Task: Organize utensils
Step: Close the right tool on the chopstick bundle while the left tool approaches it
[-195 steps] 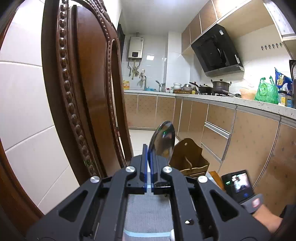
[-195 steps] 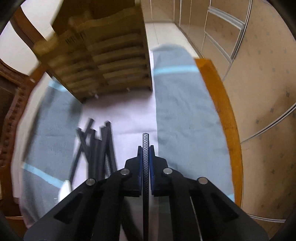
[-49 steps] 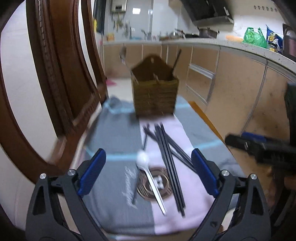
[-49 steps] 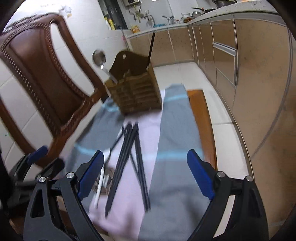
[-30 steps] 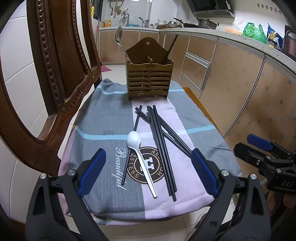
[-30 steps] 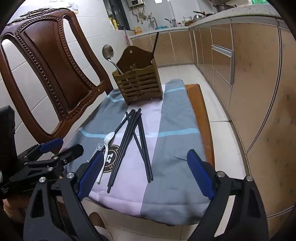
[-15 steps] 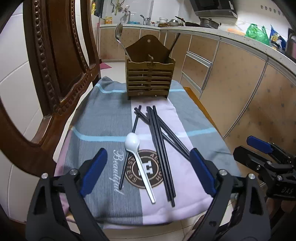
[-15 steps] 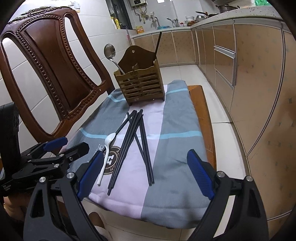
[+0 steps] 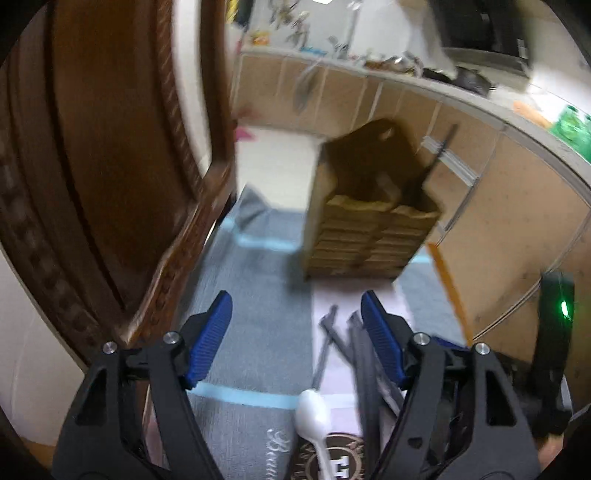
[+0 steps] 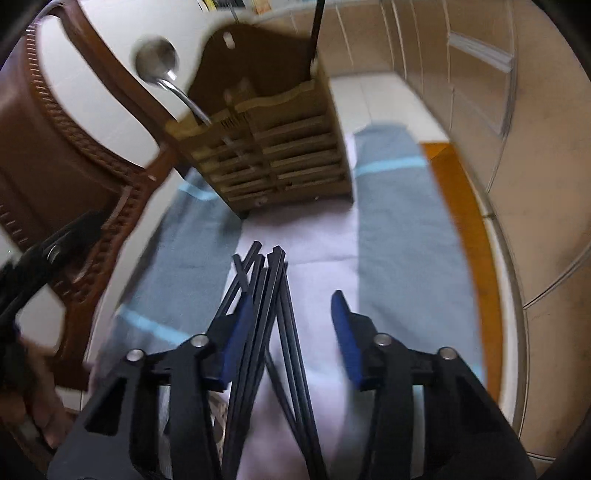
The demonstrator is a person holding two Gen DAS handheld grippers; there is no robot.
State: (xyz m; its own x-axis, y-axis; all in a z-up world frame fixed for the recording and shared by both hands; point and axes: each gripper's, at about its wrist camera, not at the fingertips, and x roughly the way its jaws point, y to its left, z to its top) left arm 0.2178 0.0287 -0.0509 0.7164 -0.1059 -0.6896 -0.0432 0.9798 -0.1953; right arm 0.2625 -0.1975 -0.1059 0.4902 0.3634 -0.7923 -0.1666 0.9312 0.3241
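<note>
Right wrist view puts my right gripper (image 10: pixel 293 332) low over the black chopsticks (image 10: pixel 271 295), jaws wide to straddle one. My left gripper (image 9: pixel 295 332), also wide, hovers by the white spoon (image 9: pixel 312 410). Both belong in the wooden holder (image 10: pixel 273 147) ahead.

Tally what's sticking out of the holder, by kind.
Metal spoon: 1
Black chopstick: 1
Total: 2 showing above the holder
</note>
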